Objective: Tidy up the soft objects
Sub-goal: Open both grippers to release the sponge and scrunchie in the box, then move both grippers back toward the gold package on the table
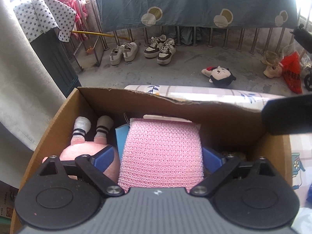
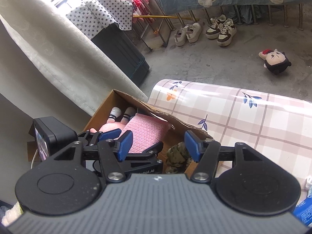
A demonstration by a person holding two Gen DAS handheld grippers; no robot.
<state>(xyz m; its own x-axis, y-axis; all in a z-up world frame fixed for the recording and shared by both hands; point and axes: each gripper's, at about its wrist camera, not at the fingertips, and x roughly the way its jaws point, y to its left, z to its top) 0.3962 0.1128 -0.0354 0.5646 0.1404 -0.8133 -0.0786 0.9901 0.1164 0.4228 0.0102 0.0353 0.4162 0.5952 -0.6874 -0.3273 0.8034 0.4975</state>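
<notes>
An open cardboard box (image 1: 97,101) stands at the left end of a table. In it lies a pink plush doll (image 1: 78,152) with striped white socks, feet toward the far wall. Beside the doll rests a pink knitted piece (image 1: 161,150) with a blue tag. My left gripper (image 1: 159,156) is open inside the box, its blue pads standing just clear of the knit's two sides. My right gripper (image 2: 158,146) hovers open and empty over the box's near right corner, above a camouflage-patterned soft bundle (image 2: 176,156). A black-haired plush head (image 2: 276,62) lies on the floor.
The table (image 2: 243,120) carries a glossy checked cloth with flowers. A pale curtain (image 2: 58,58) hangs left of the box. Two pairs of sneakers (image 1: 144,50) stand on the concrete floor by a railing. A dark bin (image 2: 120,50) has a star-print cloth draped over it. A red bag (image 1: 292,74) sits far right.
</notes>
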